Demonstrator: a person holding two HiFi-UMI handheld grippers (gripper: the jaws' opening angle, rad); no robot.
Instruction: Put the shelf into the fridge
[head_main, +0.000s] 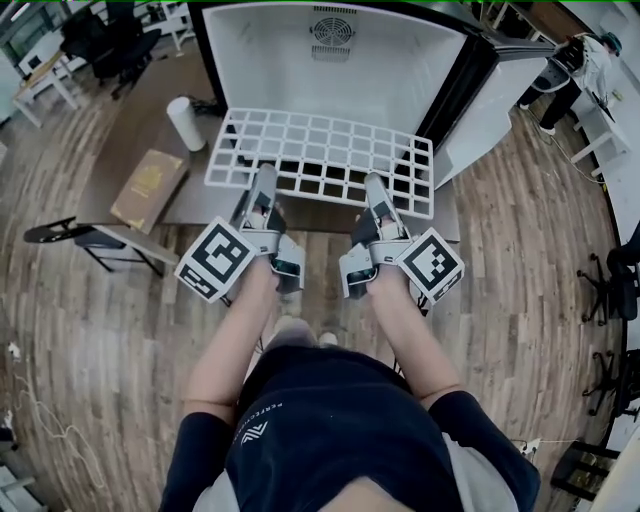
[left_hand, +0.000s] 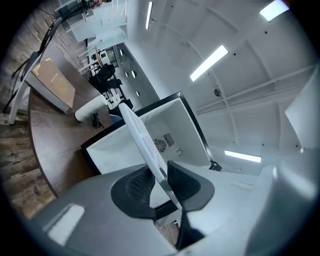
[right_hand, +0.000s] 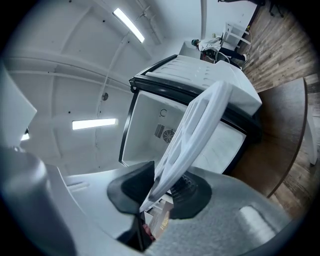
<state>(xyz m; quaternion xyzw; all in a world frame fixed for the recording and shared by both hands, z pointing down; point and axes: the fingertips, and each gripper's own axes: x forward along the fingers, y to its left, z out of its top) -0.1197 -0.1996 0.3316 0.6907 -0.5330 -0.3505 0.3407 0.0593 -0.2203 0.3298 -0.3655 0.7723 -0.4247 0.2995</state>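
White plastic grid shelf (head_main: 330, 145) held before the open white fridge (head_main: 260, 60).
Left gripper (head_main: 262, 182) and right gripper (head_main: 375, 187) each pinch its near edge (long axis crosswise); the fridge is straight ahead.

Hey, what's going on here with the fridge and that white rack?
A person is carrying a white grid shelf toward an open fridge. The left hand-held gripper and the right hand-held gripper are each clamped on the shelf's near edge. The shelf is held out in front of the fridge opening, far edge leading. It doesn't look seated inside yet, so sliding it in is the step left to do.
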